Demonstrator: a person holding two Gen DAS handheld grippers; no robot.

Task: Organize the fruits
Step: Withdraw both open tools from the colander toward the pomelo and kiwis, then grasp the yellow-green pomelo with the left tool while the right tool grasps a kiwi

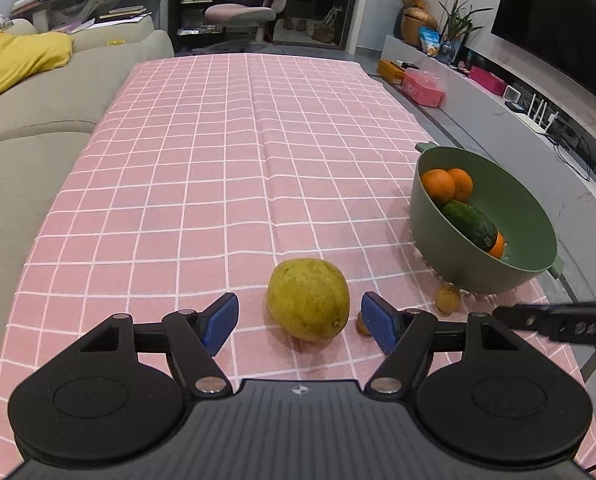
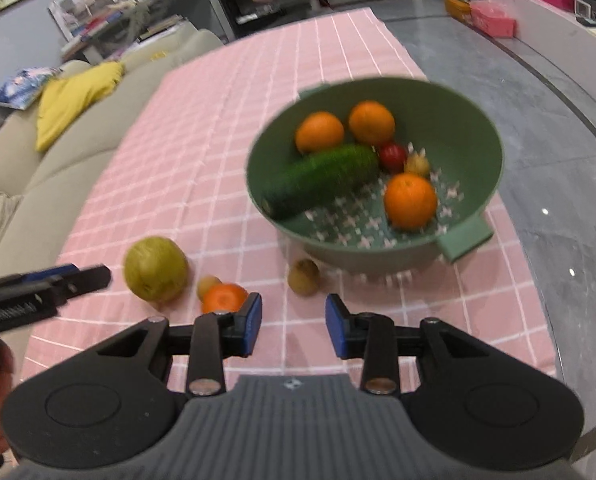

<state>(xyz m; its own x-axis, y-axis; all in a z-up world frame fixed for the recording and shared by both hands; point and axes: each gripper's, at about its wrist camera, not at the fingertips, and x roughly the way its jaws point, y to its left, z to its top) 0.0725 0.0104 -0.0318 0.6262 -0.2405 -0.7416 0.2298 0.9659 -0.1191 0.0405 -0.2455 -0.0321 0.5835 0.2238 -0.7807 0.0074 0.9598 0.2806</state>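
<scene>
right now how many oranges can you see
4. Three sit in the green bowl: two at the back and one at the front. The fourth is on the tablecloth, beside the right gripper. The cucumber may hide more.

Left gripper [image 1: 298,322] spread wide, blue fingers [image 1: 220,322] flanking a yellow-green fruit [image 1: 309,299] on the pink checked counter [image 1: 218,160], not touching. Right: green bowl [image 1: 510,272] with oranges [image 1: 439,185] and an avocado [image 1: 468,218].
</scene>
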